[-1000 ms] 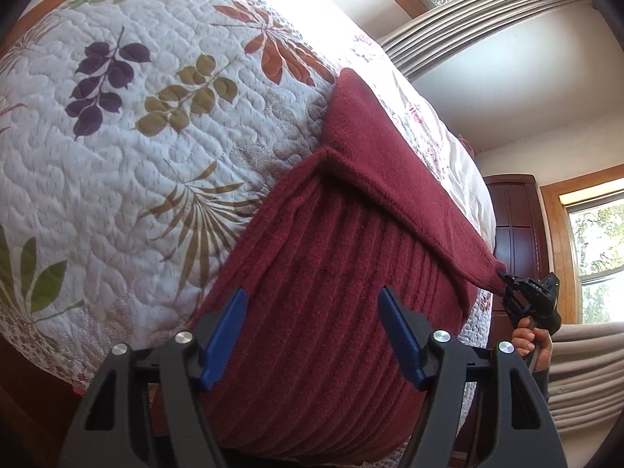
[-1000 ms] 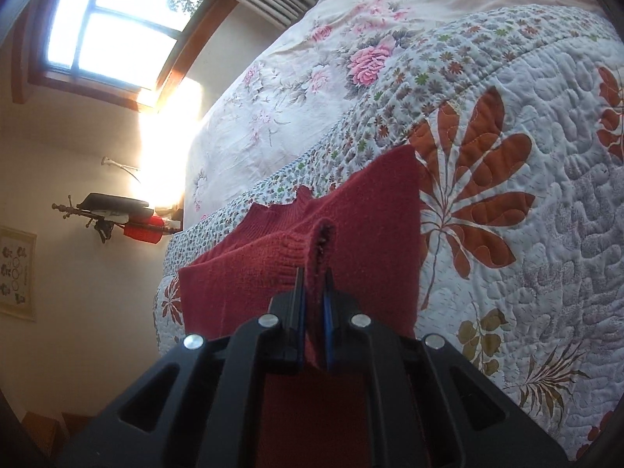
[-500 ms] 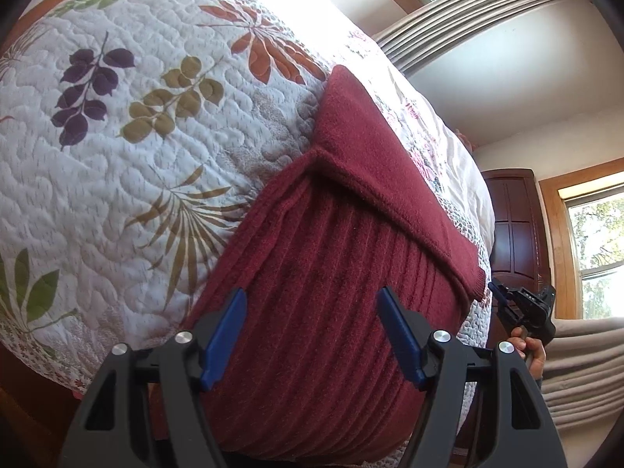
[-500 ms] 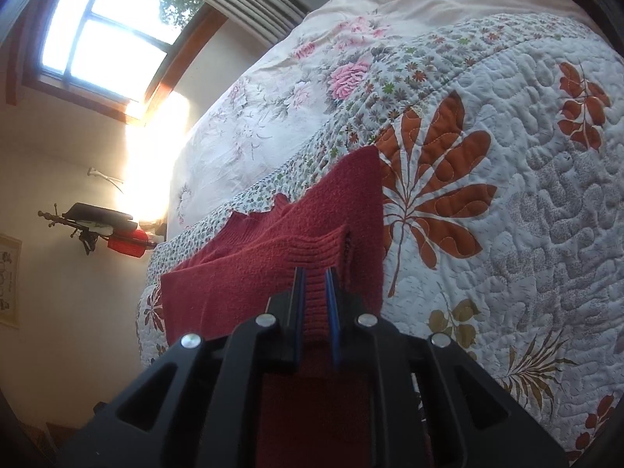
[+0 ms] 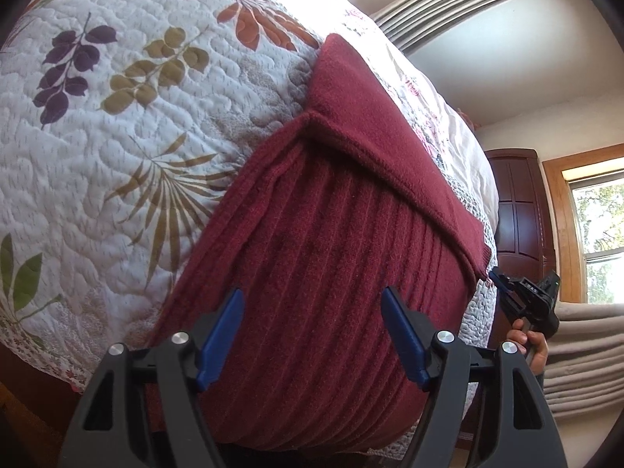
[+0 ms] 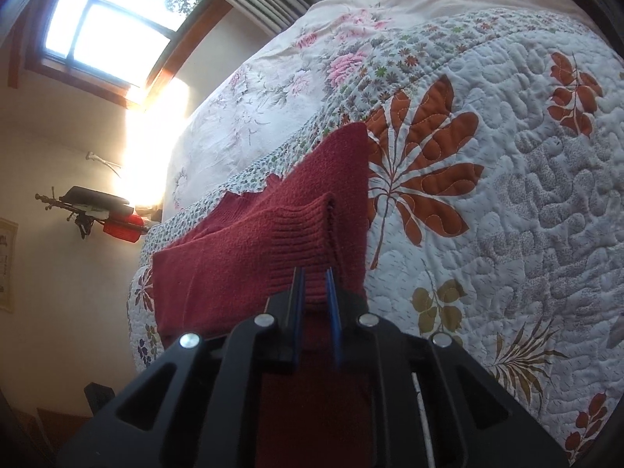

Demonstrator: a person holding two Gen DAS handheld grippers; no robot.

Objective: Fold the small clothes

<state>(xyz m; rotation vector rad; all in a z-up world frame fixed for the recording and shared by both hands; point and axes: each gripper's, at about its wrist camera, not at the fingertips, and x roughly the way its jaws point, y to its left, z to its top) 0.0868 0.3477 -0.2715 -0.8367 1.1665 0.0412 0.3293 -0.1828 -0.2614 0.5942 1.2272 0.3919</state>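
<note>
A dark red knit sweater point(image 5: 331, 257) lies on the leaf-patterned quilt point(image 5: 117, 136), its ribbed body hanging over the bed's near edge. One sleeve point(image 5: 374, 128) is folded flat across the body. My left gripper point(image 5: 312, 296) hovers open just above the lower body, its blue pads wide apart and empty. In the right wrist view my right gripper point(image 6: 314, 275) is shut on the edge of the ribbed sleeve cuff point(image 6: 296, 234), which lies low on the sweater point(image 6: 218, 273). From the left wrist view the right gripper point(image 5: 494, 273) meets the cuff corner at the sweater's right side.
A hand point(image 5: 526, 343) holds the right gripper beside the bed. A floral sheet point(image 6: 273, 89) covers the bed beyond the quilt point(image 6: 507, 202). A dark wooden door point(image 5: 518, 202) and a window point(image 5: 600, 234) stand behind. Another window point(image 6: 97, 27) and a wall-mounted fixture point(image 6: 97, 210) show on the far side.
The right gripper carried the sleeve cuff across and down, so the sleeve now lies flat over the body. The cuff sits further out between its fingers. The left gripper stayed open and nearly still.
</note>
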